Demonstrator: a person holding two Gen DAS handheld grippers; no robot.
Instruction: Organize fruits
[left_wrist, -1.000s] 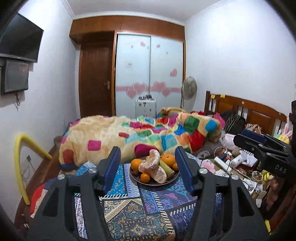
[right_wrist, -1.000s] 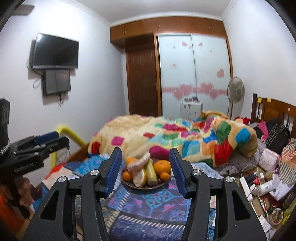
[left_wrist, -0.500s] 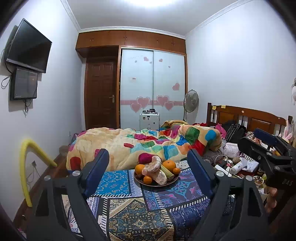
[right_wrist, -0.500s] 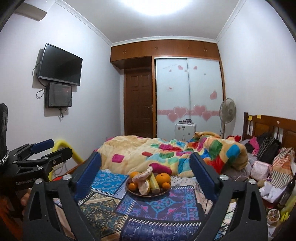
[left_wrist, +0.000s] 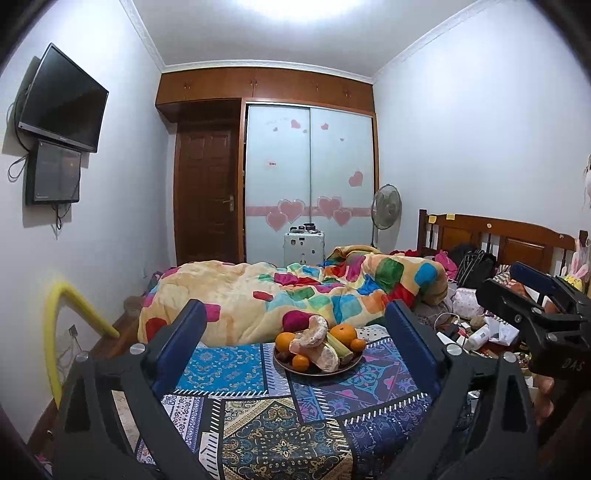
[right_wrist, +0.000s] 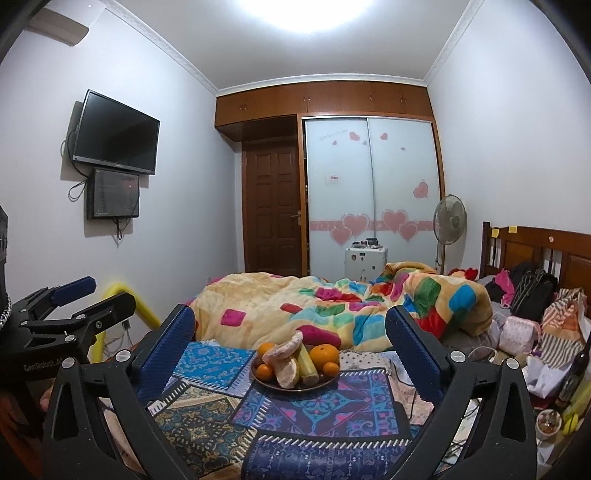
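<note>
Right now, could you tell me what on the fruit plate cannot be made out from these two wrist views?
- Dark fruit at the plate rim, left wrist view: too small and half hidden behind the oranges.
- Plate's far side, both views: hidden by the peeled pomelo pieces.
- Green-yellow stalk, right wrist view: kind unclear, upper end covered.
- Both grippers, left and right, are open and empty.

The cloth is a patchwork of blue, teal, purple and black ornamental prints, and the dark brown plate on it holds bright oranges, pale pinkish peeled segments and a yellow-green stick. Behind lies a cream quilt with blocks of pink, red, green, blue and orange (the wardrobe doors are frosted white with pink hearts).
</note>
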